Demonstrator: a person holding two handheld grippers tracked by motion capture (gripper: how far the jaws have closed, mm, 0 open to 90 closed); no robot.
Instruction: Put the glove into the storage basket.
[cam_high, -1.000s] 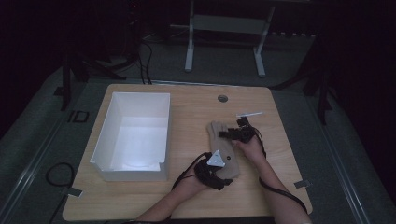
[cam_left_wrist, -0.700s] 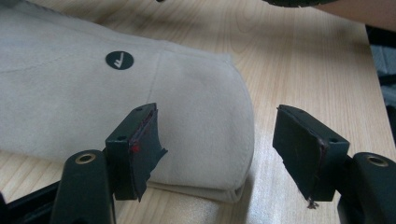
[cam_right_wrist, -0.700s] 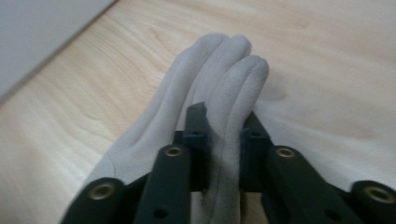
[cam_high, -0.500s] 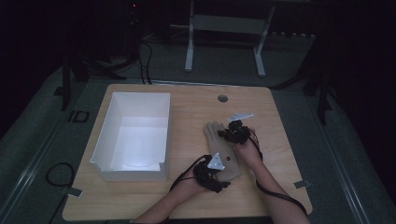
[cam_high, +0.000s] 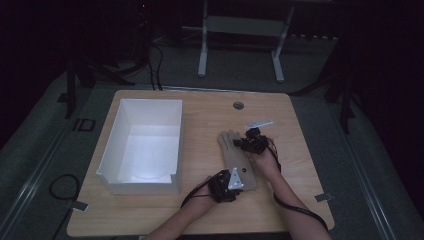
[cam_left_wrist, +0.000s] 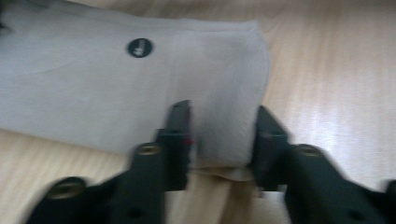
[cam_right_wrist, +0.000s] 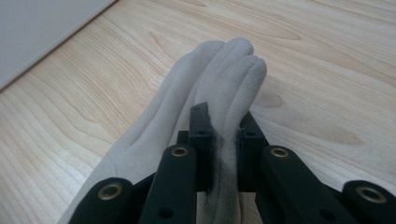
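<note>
Grey cloth is what you hold: 1 glove (cam_high: 237, 157) lying flat on the wooden worktop (cam_high: 295, 150), with a hand-held gripper at each end. Your left hand-held gripper (cam_left_wrist: 219, 140) has just been closing, and its jaws now pinch the cuff end, with the cloth bunched up between them. A small dark round mark (cam_left_wrist: 139, 47) sits on the glove just past this hand-held gripper. Your right hand-held gripper (cam_right_wrist: 223, 140) is clamped on the glove's finger end. Off to the left of your left hand-held gripper stands a white box (cam_high: 112, 150), well apart.
</note>
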